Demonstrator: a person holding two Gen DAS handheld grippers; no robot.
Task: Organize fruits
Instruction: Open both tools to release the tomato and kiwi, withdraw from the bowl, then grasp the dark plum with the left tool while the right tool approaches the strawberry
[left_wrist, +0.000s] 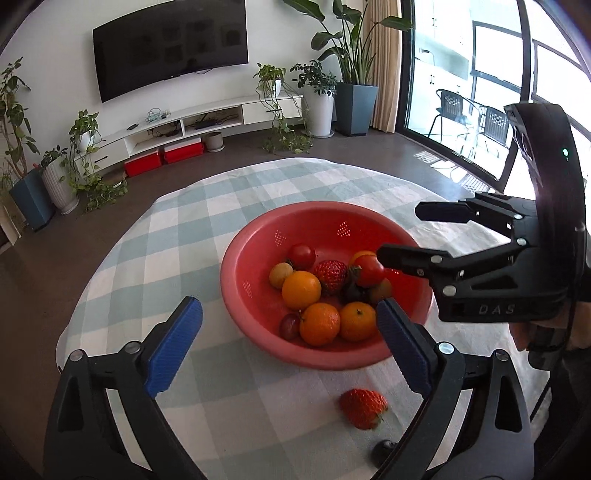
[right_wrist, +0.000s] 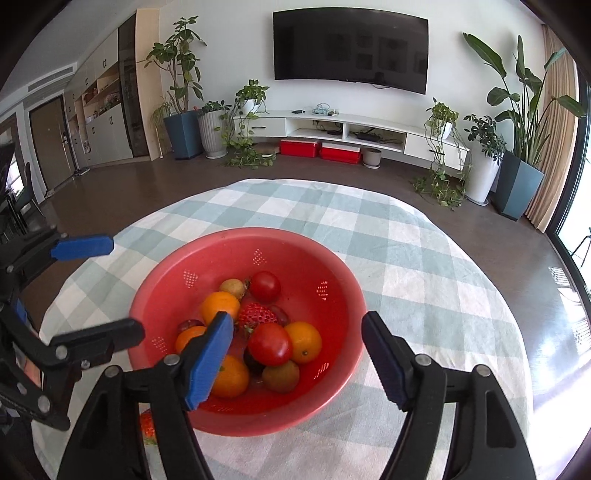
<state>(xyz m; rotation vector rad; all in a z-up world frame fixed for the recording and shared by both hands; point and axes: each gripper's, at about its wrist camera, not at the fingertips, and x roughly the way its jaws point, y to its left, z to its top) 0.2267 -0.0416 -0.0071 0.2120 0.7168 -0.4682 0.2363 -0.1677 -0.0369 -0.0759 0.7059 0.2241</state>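
Note:
A red colander bowl (left_wrist: 236, 273) (right_wrist: 332, 288) sits mid-table and holds several oranges, tomatoes (right_wrist: 269, 344), a strawberry (right_wrist: 257, 314), grapes and small brown fruits. A loose strawberry (left_wrist: 362, 407) lies on the cloth in front of the bowl; in the right wrist view (right_wrist: 147, 424) it peeks out by the left finger. My left gripper (left_wrist: 290, 321) is open and empty, just before the bowl's near rim. My right gripper (right_wrist: 297, 334) (left_wrist: 397, 230) is open and empty, hovering over the bowl's right side above the fruit.
The round table has a green-and-white checked cloth (left_wrist: 207, 206) (right_wrist: 424, 236). A small dark fruit (left_wrist: 384, 448) lies at the cloth's near edge by the left gripper. Floor, a TV unit and potted plants lie beyond the table.

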